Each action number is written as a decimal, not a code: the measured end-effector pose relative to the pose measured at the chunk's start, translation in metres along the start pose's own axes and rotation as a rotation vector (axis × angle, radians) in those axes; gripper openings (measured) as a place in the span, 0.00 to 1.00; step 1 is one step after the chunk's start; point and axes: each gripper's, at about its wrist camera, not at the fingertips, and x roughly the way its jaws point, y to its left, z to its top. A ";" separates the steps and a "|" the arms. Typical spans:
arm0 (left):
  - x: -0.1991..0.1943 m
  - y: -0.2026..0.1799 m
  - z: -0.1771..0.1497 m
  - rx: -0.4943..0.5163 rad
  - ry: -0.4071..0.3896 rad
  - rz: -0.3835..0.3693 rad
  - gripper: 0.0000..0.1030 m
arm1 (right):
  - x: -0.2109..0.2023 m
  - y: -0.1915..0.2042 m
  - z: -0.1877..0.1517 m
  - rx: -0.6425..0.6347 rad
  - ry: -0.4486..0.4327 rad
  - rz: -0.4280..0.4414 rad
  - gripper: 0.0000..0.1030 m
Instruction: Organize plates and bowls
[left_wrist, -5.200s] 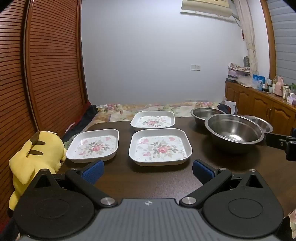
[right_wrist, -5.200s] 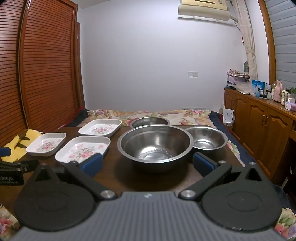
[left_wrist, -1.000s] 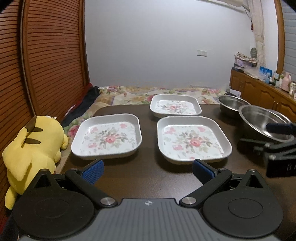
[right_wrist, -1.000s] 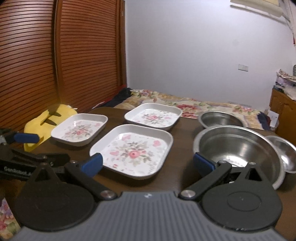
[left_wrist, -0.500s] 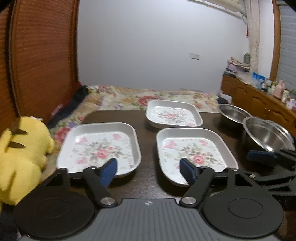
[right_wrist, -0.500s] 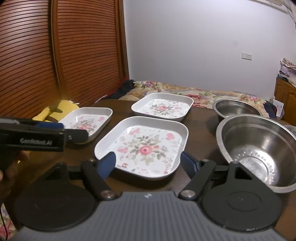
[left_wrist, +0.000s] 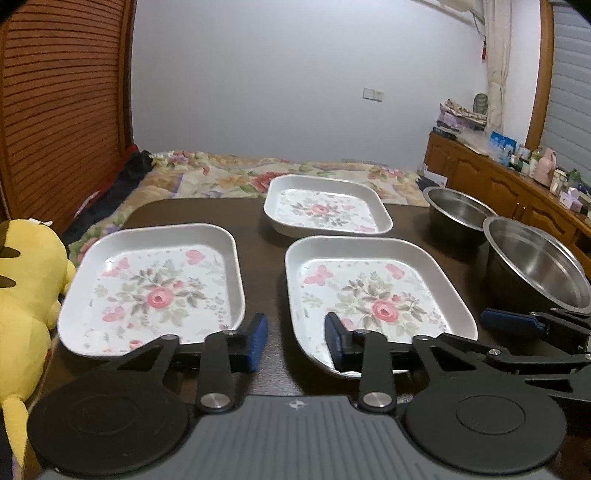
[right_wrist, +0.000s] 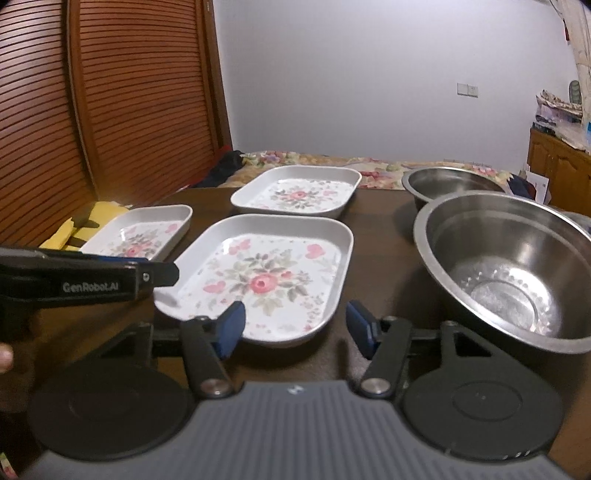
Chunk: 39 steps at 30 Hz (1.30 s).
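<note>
White floral plates (left_wrist: 159, 284) | steel bowls (right_wrist: 509, 273) | dark table (right_wrist: 384, 236)

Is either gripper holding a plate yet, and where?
Neither: left gripper and right gripper are open and empty, near the front plate.

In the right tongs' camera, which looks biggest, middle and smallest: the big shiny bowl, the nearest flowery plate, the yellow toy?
1. Big shiny bowl and nearest flowery plate: alike in size, and both sit close to the camera, so I won't rank them.
2. Yellow toy: smallest, but farther and partly hidden.
</note>
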 end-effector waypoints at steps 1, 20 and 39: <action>0.001 -0.001 -0.001 0.002 0.001 -0.003 0.30 | 0.001 0.000 0.000 -0.002 -0.001 0.003 0.58; 0.020 0.001 -0.002 0.024 0.035 -0.034 0.15 | 0.016 -0.013 0.001 0.078 0.033 -0.005 0.38; -0.025 -0.002 -0.014 0.024 0.003 -0.041 0.15 | -0.024 -0.021 -0.003 0.066 0.042 0.109 0.24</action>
